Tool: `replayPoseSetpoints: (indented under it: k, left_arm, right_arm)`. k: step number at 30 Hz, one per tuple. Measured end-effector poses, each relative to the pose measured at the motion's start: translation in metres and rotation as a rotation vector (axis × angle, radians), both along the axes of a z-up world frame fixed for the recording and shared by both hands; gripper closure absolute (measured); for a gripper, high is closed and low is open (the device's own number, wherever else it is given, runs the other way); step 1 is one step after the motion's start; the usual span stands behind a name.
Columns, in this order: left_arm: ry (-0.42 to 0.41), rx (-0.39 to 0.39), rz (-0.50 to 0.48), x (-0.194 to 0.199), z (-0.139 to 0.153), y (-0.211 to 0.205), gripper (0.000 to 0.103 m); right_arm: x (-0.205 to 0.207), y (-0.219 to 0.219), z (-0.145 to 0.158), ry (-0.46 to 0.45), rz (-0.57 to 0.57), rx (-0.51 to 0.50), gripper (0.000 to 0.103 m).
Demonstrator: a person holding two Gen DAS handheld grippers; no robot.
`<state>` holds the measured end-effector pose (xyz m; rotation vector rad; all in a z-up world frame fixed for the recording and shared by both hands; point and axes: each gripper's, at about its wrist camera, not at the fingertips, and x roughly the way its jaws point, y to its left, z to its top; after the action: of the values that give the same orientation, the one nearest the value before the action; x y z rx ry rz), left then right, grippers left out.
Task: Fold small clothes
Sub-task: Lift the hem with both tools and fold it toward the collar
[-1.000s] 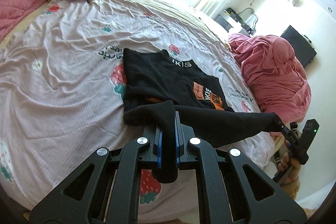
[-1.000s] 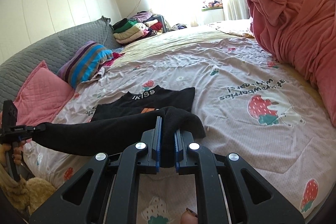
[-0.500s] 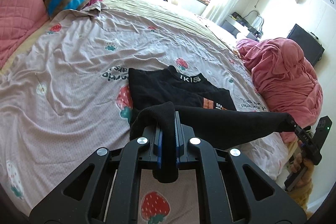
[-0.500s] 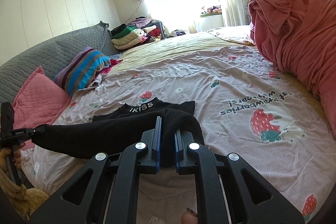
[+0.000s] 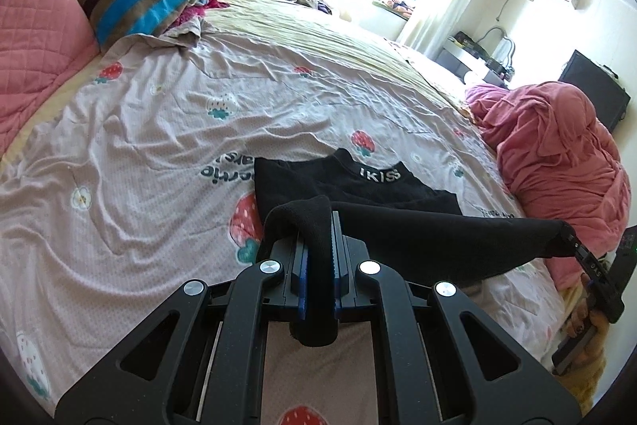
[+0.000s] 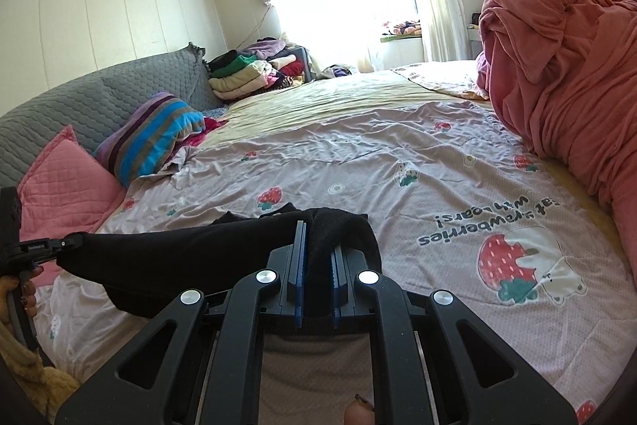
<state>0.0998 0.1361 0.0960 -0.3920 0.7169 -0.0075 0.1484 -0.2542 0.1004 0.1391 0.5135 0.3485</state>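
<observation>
Left wrist view: left gripper (image 5: 317,257) and right gripper (image 6: 317,261) both clamped on black shirt (image 5: 358,182) hem, stretched left-right; collar lies flat on far side.

Hidden and cropped parts

The raised hem of the black garment (image 5: 418,245) covers its own front print; in the right wrist view only a sliver shows at 12 o'clock of the tool. The pink pillow (image 5: 36,38) and pink bedding heap (image 6: 565,66) are cut off by frame edges.
</observation>
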Motion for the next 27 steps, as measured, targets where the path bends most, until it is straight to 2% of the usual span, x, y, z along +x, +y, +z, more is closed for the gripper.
replayPoseSetpoints:
  k: [8,13,17,27]
  left_arm:
    - [0.004,0.044,0.077,0.027,-0.005,-0.004,0.100]
    - [0.012,0.034,0.105,0.038,-0.013,-0.002,0.100]
    - [0.016,0.043,0.116,0.044,-0.019,0.000,0.100]
    - [0.034,0.127,0.112,0.068,-0.043,-0.003,0.100]
  right_arm:
    - [0.026,0.008,-0.004,0.000,-0.002,-0.020,0.094]
    - [0.041,0.012,-0.010,0.008,0.001,-0.020,0.093]
    - [0.051,0.014,-0.018,0.020,0.002,-0.029,0.093]
    - [0.079,0.023,-0.045,0.070,-0.019,-0.073,0.093]
